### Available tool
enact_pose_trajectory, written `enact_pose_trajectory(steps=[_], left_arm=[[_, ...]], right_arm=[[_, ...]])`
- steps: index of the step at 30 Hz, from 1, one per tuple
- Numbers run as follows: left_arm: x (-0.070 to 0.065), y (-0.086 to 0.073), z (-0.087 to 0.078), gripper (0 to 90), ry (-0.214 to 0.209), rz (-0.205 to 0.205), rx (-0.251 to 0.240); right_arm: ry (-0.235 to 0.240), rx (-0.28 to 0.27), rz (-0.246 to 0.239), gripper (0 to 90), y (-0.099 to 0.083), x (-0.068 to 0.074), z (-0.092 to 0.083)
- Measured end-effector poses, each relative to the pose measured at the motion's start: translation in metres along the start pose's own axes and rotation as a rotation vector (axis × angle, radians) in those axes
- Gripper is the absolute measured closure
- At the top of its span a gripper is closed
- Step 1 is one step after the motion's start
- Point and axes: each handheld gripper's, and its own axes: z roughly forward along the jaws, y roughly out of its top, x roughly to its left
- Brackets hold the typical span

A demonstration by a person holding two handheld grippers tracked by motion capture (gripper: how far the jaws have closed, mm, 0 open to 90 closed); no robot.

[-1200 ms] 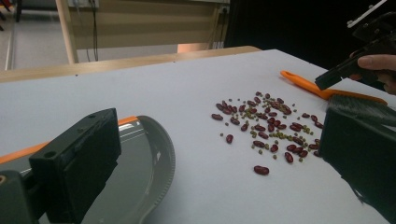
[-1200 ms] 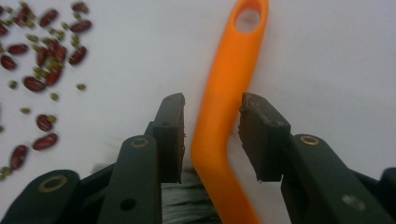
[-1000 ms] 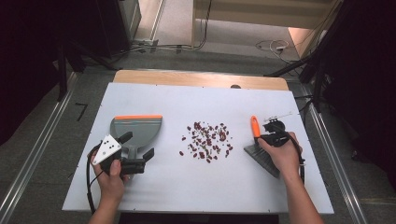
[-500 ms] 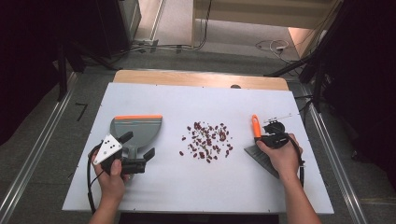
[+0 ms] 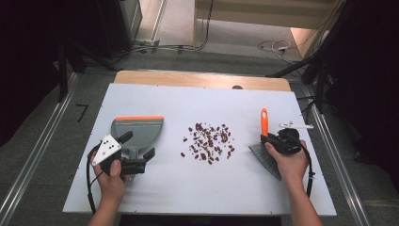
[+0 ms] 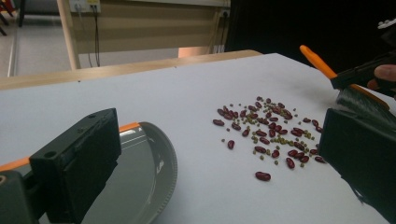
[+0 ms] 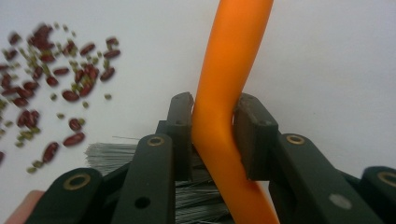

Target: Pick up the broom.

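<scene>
A grey dustpan [image 5: 136, 129] with an orange lip lies on the left of the white table [image 5: 202, 193]. Its handle runs back between the jaws of my left gripper [image 5: 137, 146], which stand wide apart without pressing on it. In the left gripper view the pan [image 6: 149, 163] lies by the left jaw of my left gripper [image 6: 210, 154]. Red beans and small green ones [image 5: 209, 141] [image 6: 271, 130] [image 7: 46, 70] are scattered mid-table. My right gripper [image 5: 266, 138] [image 7: 215, 107] is shut on the orange handle [image 7: 224, 70] of a brush [image 5: 264, 157], its grey bristles near the table.
A wooden strip [image 5: 202, 80] runs along the table's far edge. Metal rails [image 5: 28, 179] flank the table on the floor, and cables [image 5: 273, 46] lie on the floor beyond. Each gripper trails a black cable [image 5: 89, 188] toward the near edge.
My right hand has shifted a little to the right with the brush, away from the beans. The left hand and the dustpan have stayed where they were.
</scene>
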Motion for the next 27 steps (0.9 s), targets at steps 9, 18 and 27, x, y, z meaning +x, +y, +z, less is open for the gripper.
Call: enact_pose_trajectory(steps=[9,18,27], left_arm=[[-0.009,0.005,0.004,0.0,-0.009,0.047,0.006],[-0.01,0.008,0.003,0.0,-0.014,0.045,-0.01],[-0.018,0.012,0.006,0.0,-0.031,0.046,-0.026]], right_arm=[[0.046,-0.288,0.017,68.2,-0.011,-0.004,-0.03],[0.044,-0.431,0.029,68.6,-0.01,-0.004,-0.049],[0.083,-0.528,-0.017,68.7,-0.001,0.014,-0.065]])
